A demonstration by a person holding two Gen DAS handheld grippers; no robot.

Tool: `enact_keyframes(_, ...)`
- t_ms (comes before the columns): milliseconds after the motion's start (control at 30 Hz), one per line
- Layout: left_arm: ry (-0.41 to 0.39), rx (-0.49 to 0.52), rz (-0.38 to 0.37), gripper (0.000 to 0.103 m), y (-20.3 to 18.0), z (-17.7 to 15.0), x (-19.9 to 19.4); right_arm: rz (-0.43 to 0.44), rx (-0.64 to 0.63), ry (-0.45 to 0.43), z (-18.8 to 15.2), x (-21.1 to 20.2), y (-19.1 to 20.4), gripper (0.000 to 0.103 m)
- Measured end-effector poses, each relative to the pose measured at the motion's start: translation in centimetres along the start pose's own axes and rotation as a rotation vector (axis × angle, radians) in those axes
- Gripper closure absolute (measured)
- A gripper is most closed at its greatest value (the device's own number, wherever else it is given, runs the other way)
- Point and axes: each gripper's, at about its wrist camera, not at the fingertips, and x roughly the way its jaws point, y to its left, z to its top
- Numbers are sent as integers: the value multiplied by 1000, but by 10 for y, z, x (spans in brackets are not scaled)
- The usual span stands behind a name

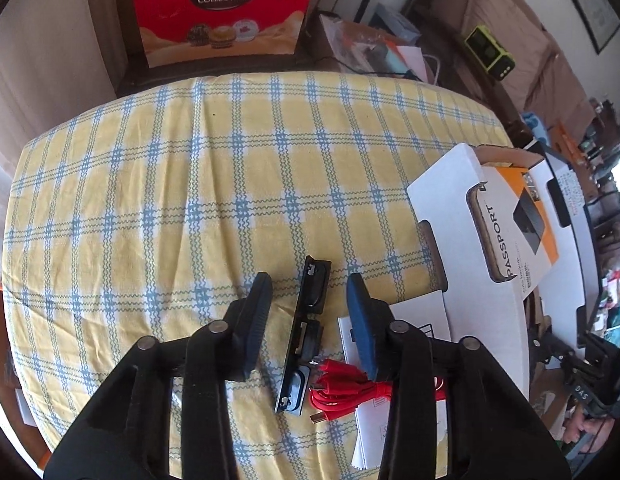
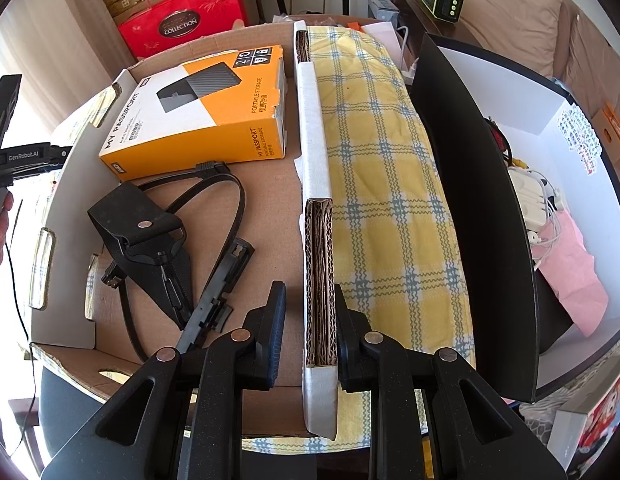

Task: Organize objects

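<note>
Left gripper (image 1: 308, 310) straddles black bracket (image 1: 306, 336) on the checked cloth (image 1: 170, 200), just left of the cardboard box (image 1: 450, 216), pads not yet touching; right gripper (image 2: 308, 320) clamps box wall (image 2: 319, 280). Next: pinch bracket, lift into box w/ 1 drive carton (image 2: 198, 108)

I see a woven cloth (image 1: 190, 184) in a yellow and blue check, matt. The strip (image 1: 304, 336) on it looks like matt black plastic. The box wall (image 2: 319, 264) is raw corrugated cardboard, white-faced; the orange carton (image 2: 198, 120) looks smooth, slightly glossy.
</note>
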Motion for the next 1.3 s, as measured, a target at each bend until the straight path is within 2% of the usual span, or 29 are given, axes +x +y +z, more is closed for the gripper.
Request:
enact_keyframes(33, 0, 6, 13, 89, -1, 0, 0, 0, 0, 0, 0, 0, 0, 81)
enact_keyframes(67, 1, 8, 22, 91, -1, -1, 1, 0, 0, 0, 0, 0, 0, 81)
enact_keyframes(333, -60, -40, 12, 91, 12, -6, -13, 1, 0, 0, 0, 0, 0, 81)
enact_keyframes(567, -159, -58, -39, 93, 16, -6, -58, 0, 0, -1, 1, 0, 0, 81)
enact_keyframes(933, -280, 38, -134, 97, -28, -10, -124, 3, -1, -1, 2, 0, 0, 81)
enact_keyframes(1200, -265, 128, -220, 97, -74, -18, -141, 1, -4, 0, 1, 1, 0, 81)
enact_keyframes(1300, -224, 167, -254, 97, -92, -24, -136, -2, -4, 0, 1, 1, 1, 81)
